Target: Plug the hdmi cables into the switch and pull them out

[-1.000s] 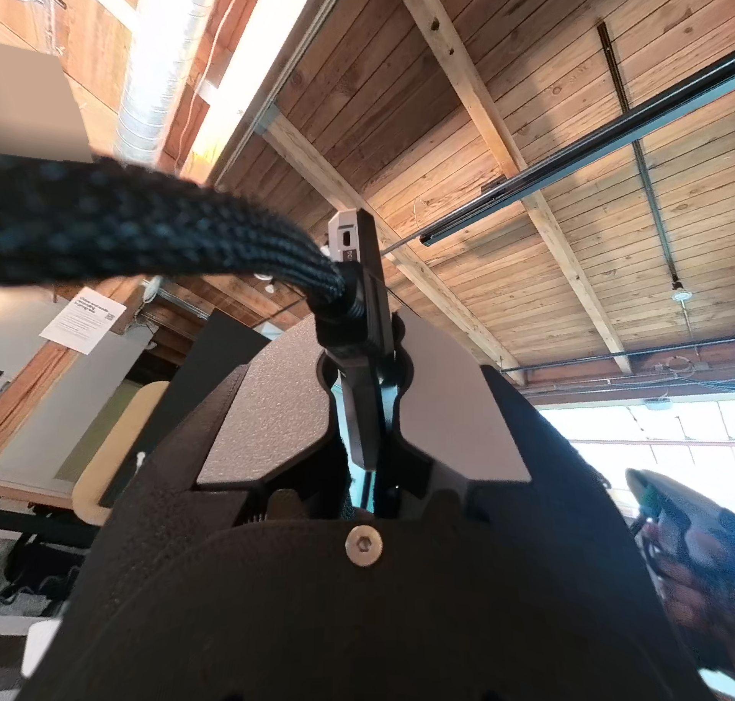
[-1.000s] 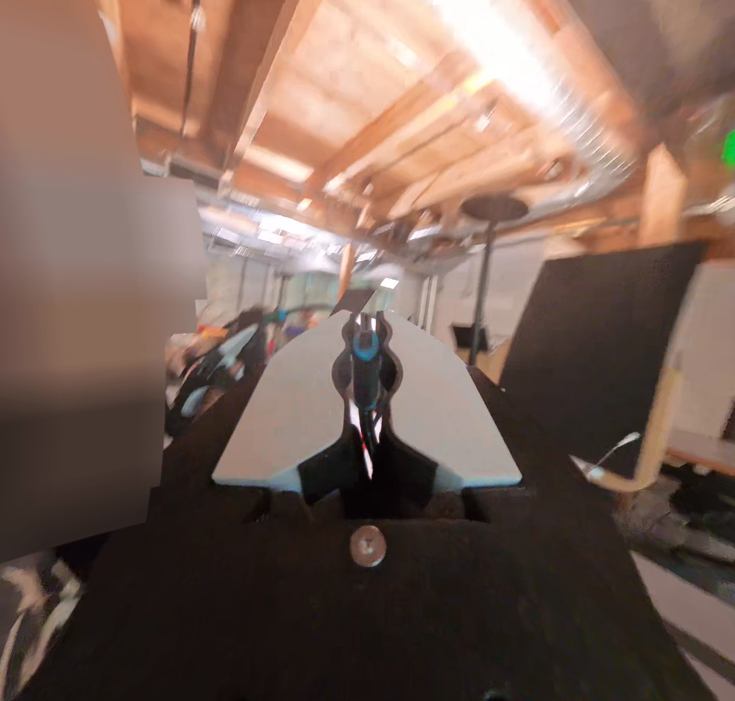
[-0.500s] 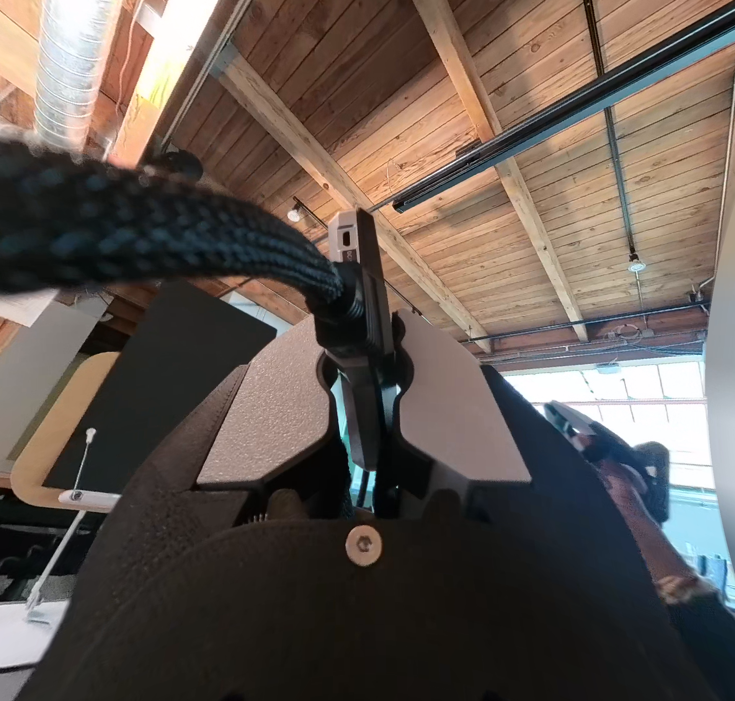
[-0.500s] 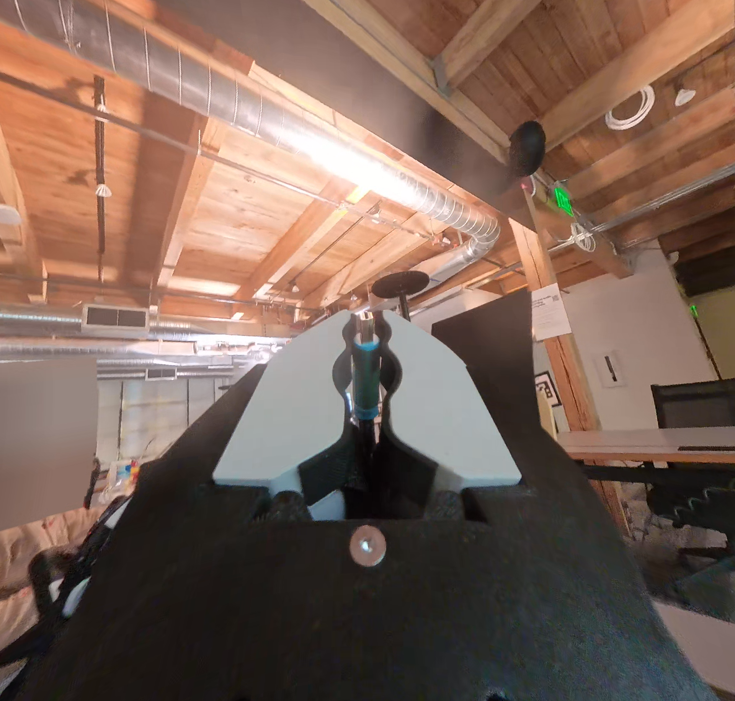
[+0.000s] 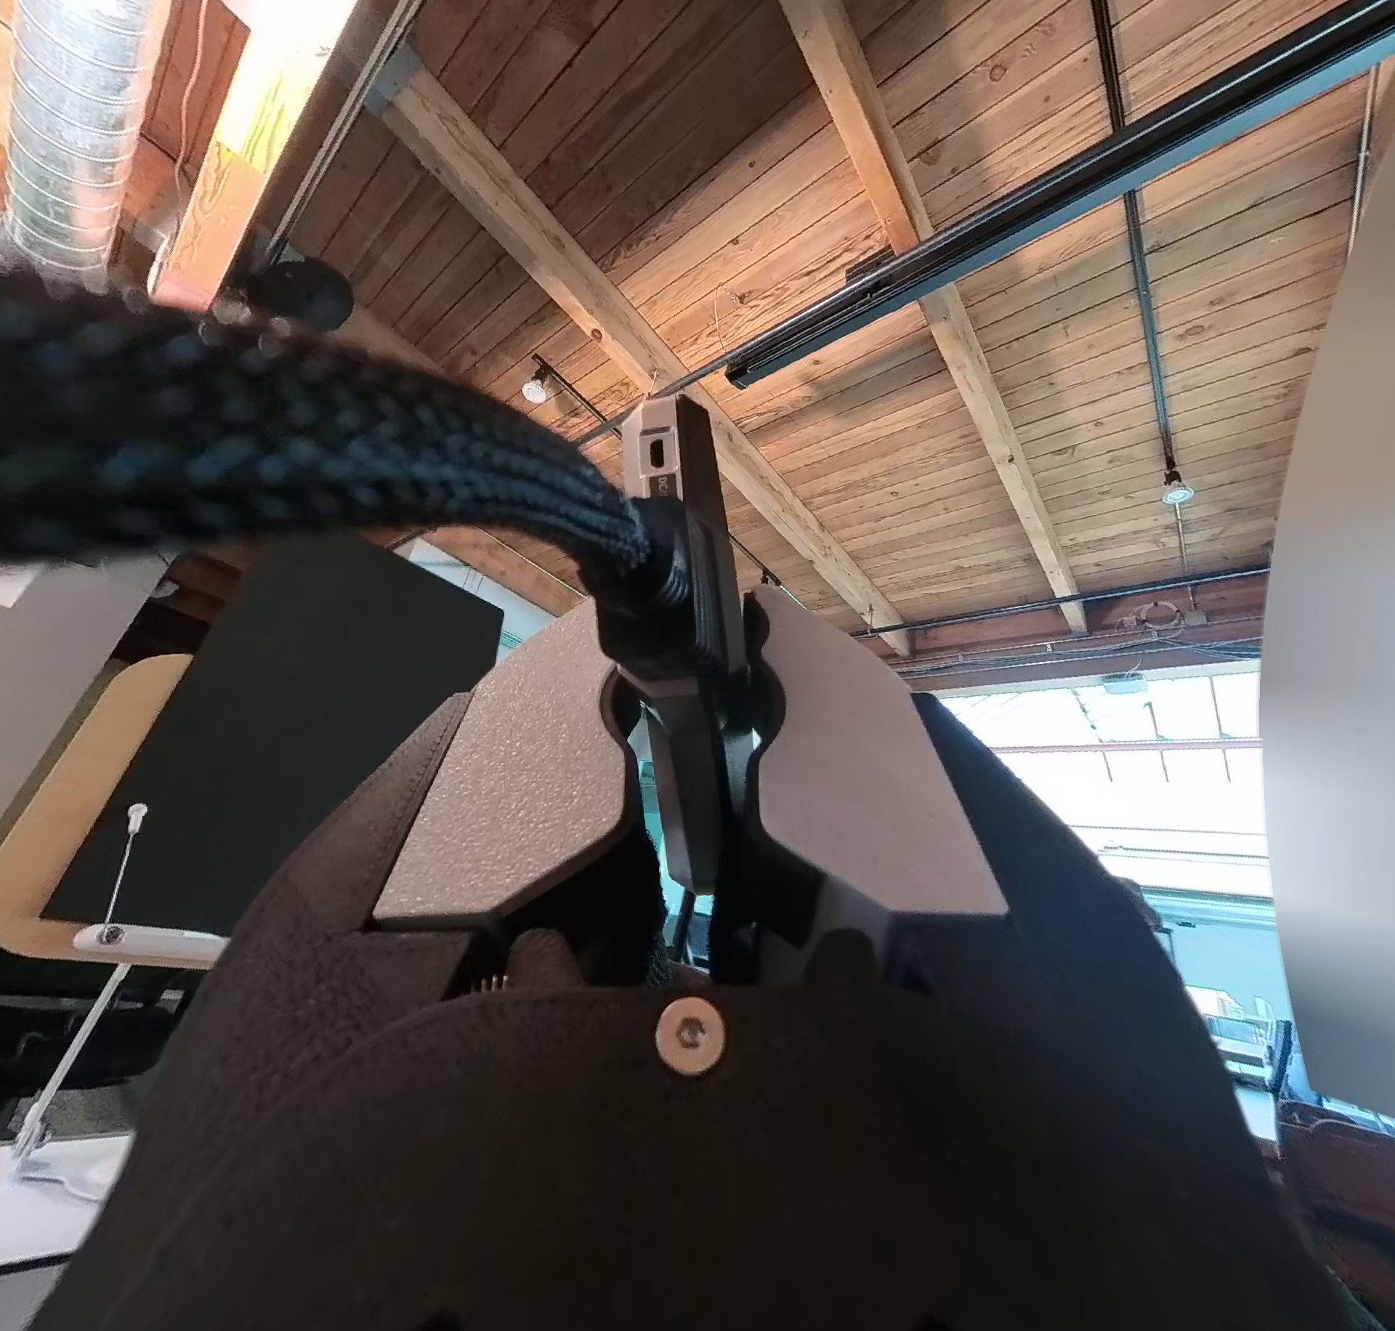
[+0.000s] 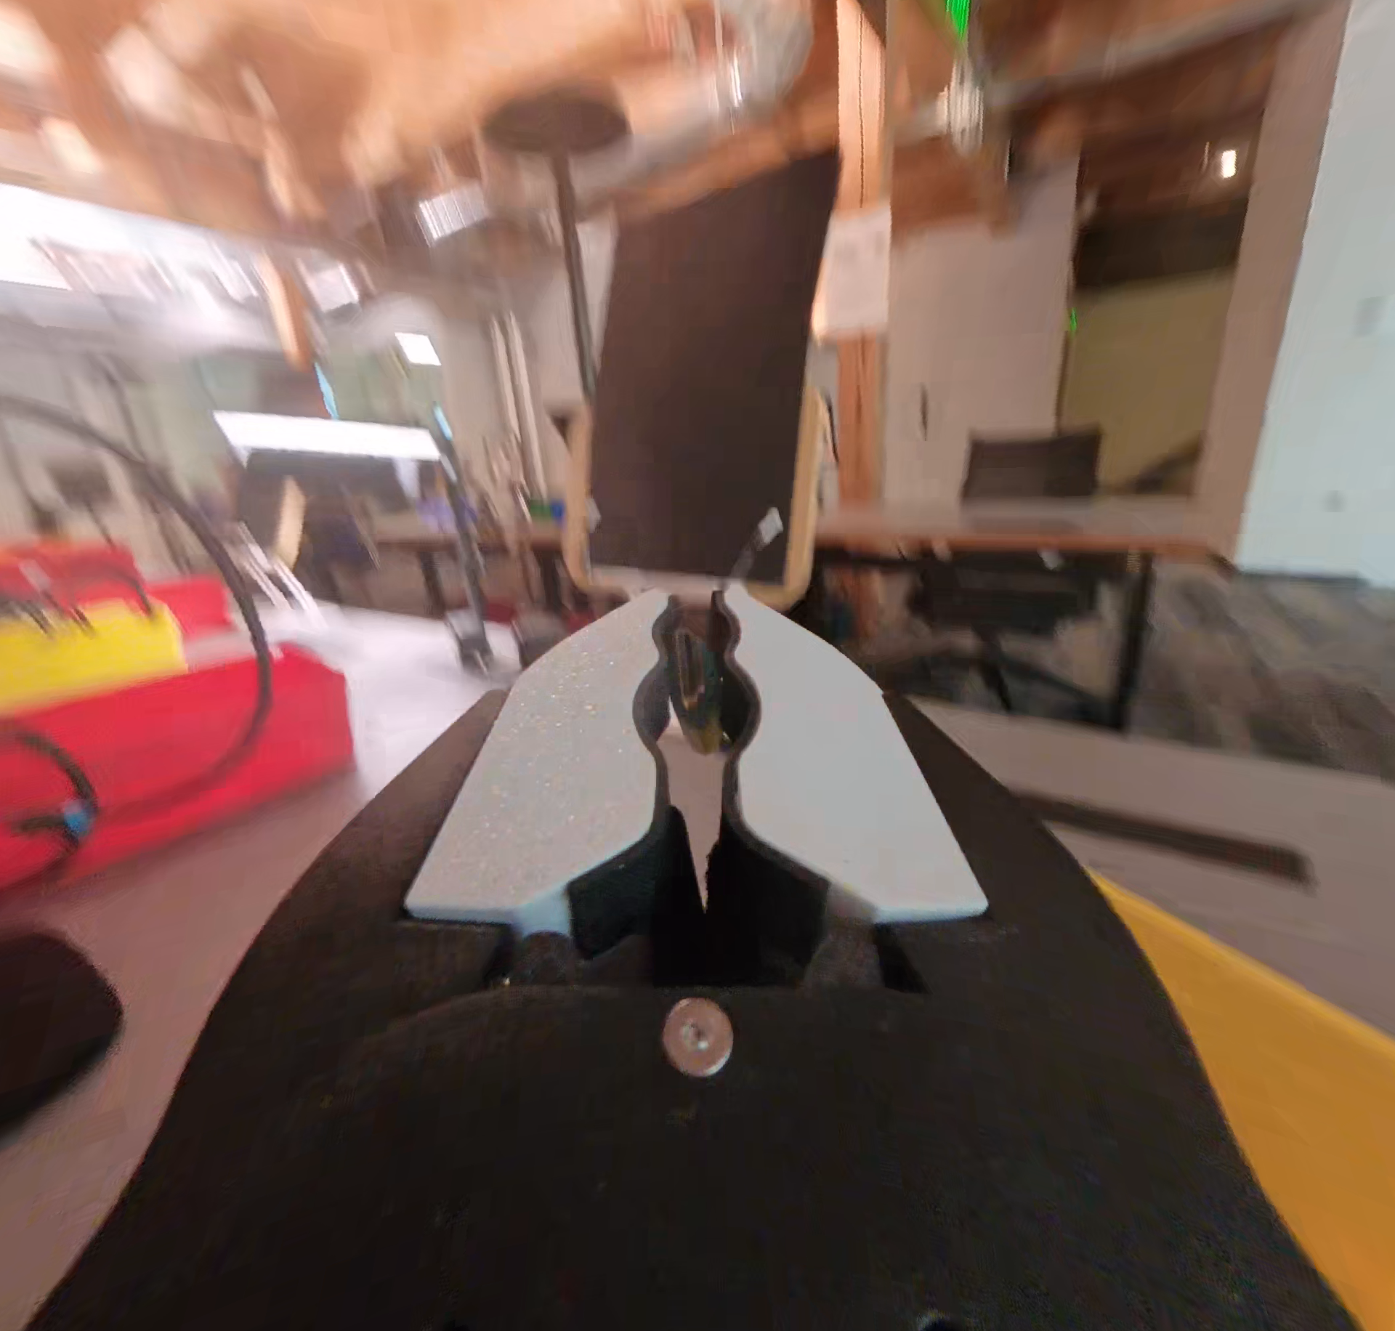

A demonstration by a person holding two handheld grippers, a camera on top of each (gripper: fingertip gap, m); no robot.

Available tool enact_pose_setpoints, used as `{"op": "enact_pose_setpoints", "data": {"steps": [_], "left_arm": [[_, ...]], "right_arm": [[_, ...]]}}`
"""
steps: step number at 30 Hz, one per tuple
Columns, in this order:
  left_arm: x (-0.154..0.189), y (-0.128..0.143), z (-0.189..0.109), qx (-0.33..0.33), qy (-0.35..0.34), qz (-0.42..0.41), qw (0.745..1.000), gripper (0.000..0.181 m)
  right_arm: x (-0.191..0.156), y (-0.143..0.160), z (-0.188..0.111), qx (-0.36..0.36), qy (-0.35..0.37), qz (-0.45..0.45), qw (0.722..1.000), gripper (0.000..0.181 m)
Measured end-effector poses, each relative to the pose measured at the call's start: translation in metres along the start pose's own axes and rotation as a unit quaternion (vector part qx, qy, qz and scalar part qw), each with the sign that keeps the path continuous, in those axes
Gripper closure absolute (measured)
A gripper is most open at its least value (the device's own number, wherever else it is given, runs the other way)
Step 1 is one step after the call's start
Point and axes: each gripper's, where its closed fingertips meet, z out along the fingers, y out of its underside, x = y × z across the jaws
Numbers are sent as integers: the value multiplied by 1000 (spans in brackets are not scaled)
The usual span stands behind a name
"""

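My left gripper [image 5: 679,604] points up at the wooden ceiling and is shut on the HDMI switch [image 5: 698,464], a thin grey and black box held edge-on between the fingers. A thick black braided HDMI cable [image 5: 302,449] is plugged into the switch's left side and runs off to the left. My right gripper [image 6: 694,600] is shut on a second HDMI plug [image 6: 691,679], whose metal end faces forward between the fingers. The right wrist view is blurred by motion. Neither gripper shows in the other's view.
In the right wrist view a grey table [image 6: 423,691] holds a red bin [image 6: 151,736] and a yellow bin [image 6: 75,645] at left, with black cables [image 6: 253,615] on them. A black panel [image 6: 702,389] stands behind. A yellow edge [image 6: 1245,1068] is at lower right.
The right gripper has swung down from facing the ceiling to facing across the table, still holding its plug. The left gripper tilted a little; the other hand has left its view.
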Motion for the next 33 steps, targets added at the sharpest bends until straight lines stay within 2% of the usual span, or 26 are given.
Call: {"op": "enact_pose_setpoints", "data": {"steps": [4,6,11,14,17,21,23,25,27,29,30,32,33], "left_arm": [[2,3,0,-3,5,-4,1000,157],[4,4,1,-6,10,-8,1000,157],[9,6,2,-8,19,-23,1000,157],[13,8,3,-14,25,-26,999,157],[16,10,3,-19,32,-25,999,157],[20,20,5,-44,45,-33,997,157],[20,29,5,-62,49,-44,996,157],[19,38,6,-79,51,-53,994,157],[19,45,6,-94,53,-59,992,157],[20,50,6,-103,56,-64,991,157],[20,52,6,-107,57,-66,990,157],[22,54,6,-111,60,-69,990,157],[23,54,6,-111,62,-69,989,157]], "right_arm": [[13,32,-36,-149,84,-76,982,175],[22,45,-56,-230,116,-93,962,181],[37,110,-114,-469,146,-124,862,180],[35,141,-134,-563,134,-109,808,181],[20,156,-127,-586,91,-89,801,181],[21,176,-125,-637,97,-105,757,180],[14,182,-118,-642,74,-111,755,178],[0,179,-104,-617,31,-126,776,171],[-3,160,-83,-554,31,-174,814,160],[7,130,-64,-470,79,-224,850,152],[19,115,-58,-433,126,-238,860,150],[45,101,-62,-408,209,-239,856,144],[52,107,-67,-427,221,-226,847,146]]}}
